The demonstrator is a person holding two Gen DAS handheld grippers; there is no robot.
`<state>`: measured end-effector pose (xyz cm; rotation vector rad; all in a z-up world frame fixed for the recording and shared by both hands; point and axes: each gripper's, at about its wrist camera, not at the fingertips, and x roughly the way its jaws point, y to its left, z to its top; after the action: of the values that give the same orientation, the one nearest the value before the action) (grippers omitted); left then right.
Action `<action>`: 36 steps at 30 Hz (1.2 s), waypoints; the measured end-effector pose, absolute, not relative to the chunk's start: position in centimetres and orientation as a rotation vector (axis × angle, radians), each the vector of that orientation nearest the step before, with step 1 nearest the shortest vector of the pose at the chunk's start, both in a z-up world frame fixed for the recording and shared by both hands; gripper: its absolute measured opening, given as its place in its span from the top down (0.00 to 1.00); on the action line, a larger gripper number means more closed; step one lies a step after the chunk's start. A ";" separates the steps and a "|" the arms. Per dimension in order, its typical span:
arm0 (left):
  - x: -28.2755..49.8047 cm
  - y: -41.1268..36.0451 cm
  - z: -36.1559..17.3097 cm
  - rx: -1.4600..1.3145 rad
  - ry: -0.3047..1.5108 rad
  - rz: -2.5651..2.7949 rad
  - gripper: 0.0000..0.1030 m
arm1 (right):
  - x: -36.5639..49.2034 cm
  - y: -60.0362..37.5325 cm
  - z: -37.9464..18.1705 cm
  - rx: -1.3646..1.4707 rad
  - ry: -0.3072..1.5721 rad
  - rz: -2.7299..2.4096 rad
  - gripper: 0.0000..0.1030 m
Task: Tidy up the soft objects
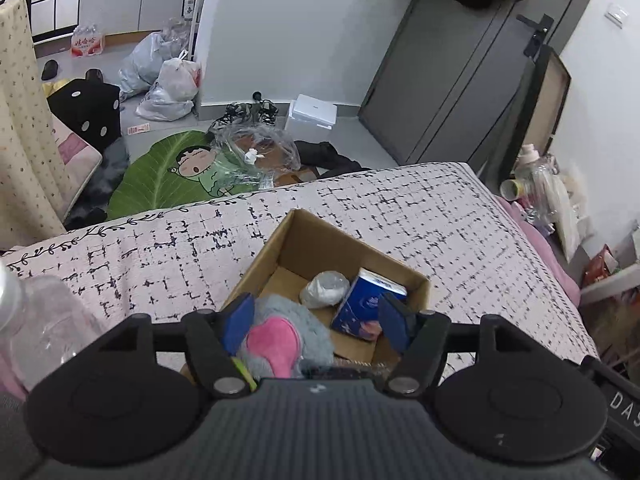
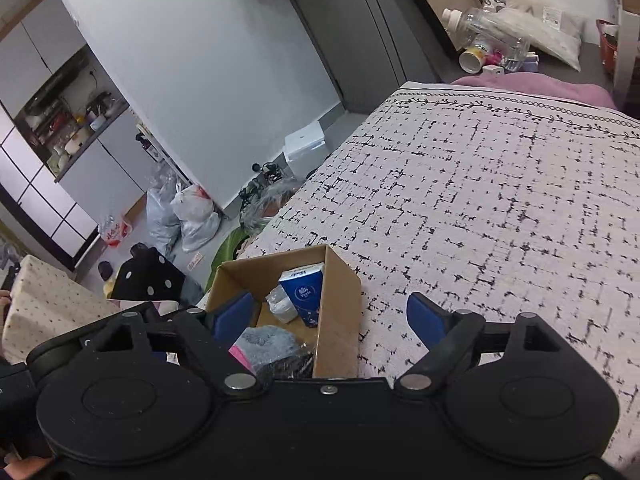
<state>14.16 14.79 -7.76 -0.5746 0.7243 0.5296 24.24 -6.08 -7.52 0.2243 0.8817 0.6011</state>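
Observation:
A cardboard box (image 1: 316, 236) sits on the patterned bed cover. Inside lie a grey and pink plush toy (image 1: 280, 334), a white wrapped bundle (image 1: 324, 289) and a blue tissue pack (image 1: 368, 304). My left gripper (image 1: 316, 322) is open and empty, hovering just above the box over the plush toy. In the right wrist view the box (image 2: 340, 292) holds the same tissue pack (image 2: 304, 290), bundle (image 2: 280, 304) and plush toy (image 2: 264, 340). My right gripper (image 2: 332, 316) is open and empty, straddling the box's right wall.
The pink-white bed cover (image 2: 500, 208) stretches to the right of the box. A clear plastic bottle (image 1: 44, 328) lies at my left. The floor beyond the bed holds plastic bags (image 1: 168, 80), a green leaf mat (image 1: 172, 172) and a white box (image 1: 312, 114).

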 end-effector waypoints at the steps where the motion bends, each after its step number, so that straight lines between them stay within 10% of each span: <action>1: 13.9 14.5 -7.4 -0.569 0.724 0.526 0.34 | 24.1 -6.4 -7.3 0.225 0.883 0.604 0.17; 13: 11.1 10.6 -3.4 -0.428 0.747 0.465 0.12 | 21.6 -10.2 -4.5 0.229 0.867 0.631 0.02; 36: 5.7 5.0 0.6 -0.264 0.767 0.336 0.11 | 16.9 -16.7 -0.4 0.152 0.807 0.611 0.00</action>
<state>5.75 4.95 0.57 -0.2638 0.7668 0.3362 16.93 -16.67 -0.43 0.1519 0.8065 0.6110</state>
